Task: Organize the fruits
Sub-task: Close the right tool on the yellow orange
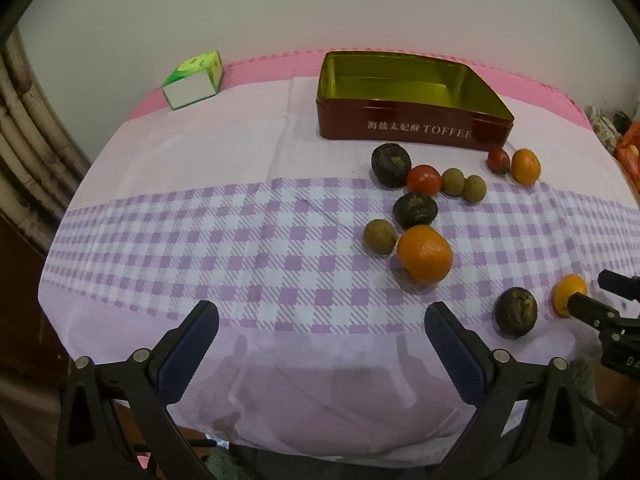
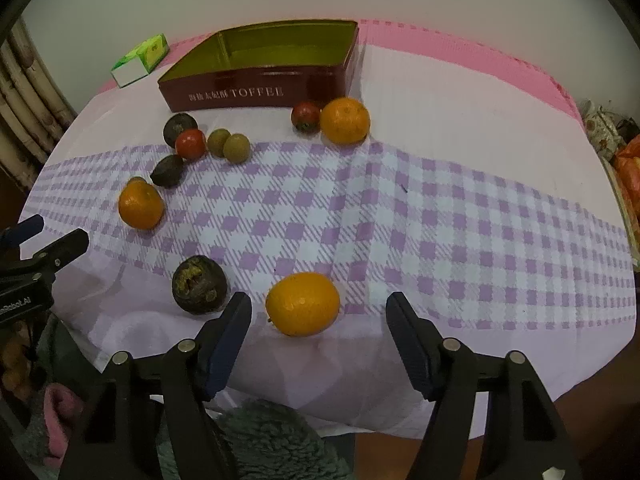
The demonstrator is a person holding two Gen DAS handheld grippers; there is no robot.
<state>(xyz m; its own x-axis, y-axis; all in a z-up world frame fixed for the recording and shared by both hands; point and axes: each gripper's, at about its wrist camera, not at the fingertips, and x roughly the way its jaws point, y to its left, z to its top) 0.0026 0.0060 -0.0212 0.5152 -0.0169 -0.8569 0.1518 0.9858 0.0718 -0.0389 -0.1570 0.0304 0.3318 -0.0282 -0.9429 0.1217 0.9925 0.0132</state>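
An open red toffee tin [image 1: 412, 126] [image 2: 256, 94] with a gold inside stands empty at the back of the table. Fruits lie loose in front of it: oranges [image 1: 425, 254] [image 2: 345, 120], dark round fruits [image 1: 391, 165] [image 2: 199, 284], red tomatoes [image 1: 423, 180] [image 2: 306, 116] and small green-brown fruits [image 1: 453, 181] [image 2: 236, 148]. My left gripper [image 1: 322, 320] is open and empty above the near table edge. My right gripper [image 2: 319, 312] is open, with a small orange [image 2: 303, 304] just ahead between its fingers, not touched. The right gripper also shows in the left wrist view [image 1: 600, 292].
A green and white carton [image 1: 195, 80] [image 2: 140, 60] lies at the back left. A purple checked cloth [image 1: 240, 240] covers the table, with a pink edge behind. Bamboo poles [image 1: 24, 120] stand at the left. Cluttered items [image 2: 624, 152] sit at the far right.
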